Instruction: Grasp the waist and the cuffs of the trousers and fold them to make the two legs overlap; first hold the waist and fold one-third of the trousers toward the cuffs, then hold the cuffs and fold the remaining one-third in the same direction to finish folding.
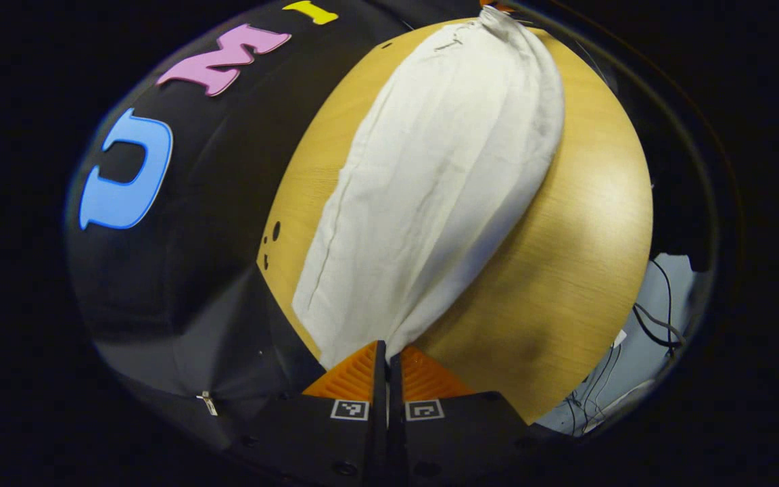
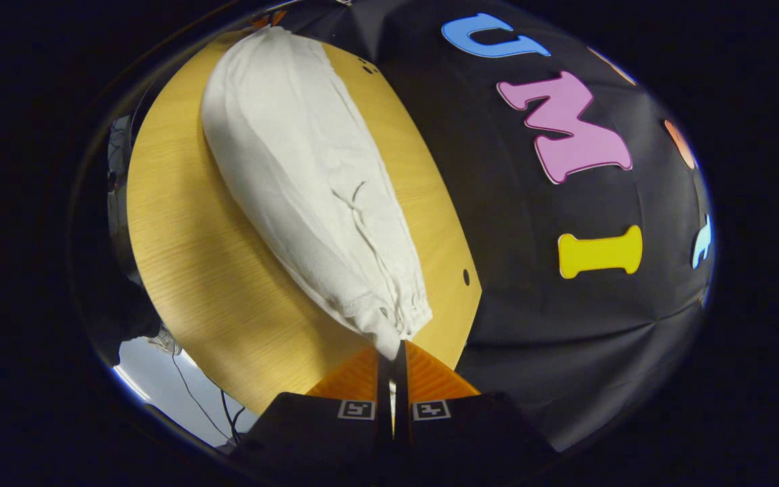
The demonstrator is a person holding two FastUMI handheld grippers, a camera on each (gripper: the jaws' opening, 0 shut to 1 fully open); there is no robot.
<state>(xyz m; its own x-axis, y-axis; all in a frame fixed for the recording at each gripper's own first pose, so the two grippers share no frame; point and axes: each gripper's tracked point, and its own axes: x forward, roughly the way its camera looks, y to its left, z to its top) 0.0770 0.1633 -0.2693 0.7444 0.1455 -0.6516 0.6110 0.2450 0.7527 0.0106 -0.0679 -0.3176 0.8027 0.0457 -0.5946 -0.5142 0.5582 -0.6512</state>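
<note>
White trousers (image 1: 443, 169) lie lengthwise, stretched out over a round-looking wooden table (image 1: 565, 270). In the left gripper view, my left gripper (image 1: 387, 352) is shut on the narrow cuff end, and the cloth runs away from it to the far end. The drawstring (image 1: 450, 44) shows near that far end. In the right gripper view, the trousers (image 2: 308, 182) reach from the far side of the table (image 2: 186, 257) down to my right gripper (image 2: 395, 352). It is shut on the gathered waist (image 2: 389, 311), where the drawstring (image 2: 356, 196) lies.
The booth's black cloth wall stands close behind the table's far edge. Small holes (image 1: 274, 230) mark the tabletop near that edge. Grey floor with loose cables (image 1: 660, 318) shows past the table's open side, and again as floor and cables (image 2: 180, 392) in the right gripper view.
</note>
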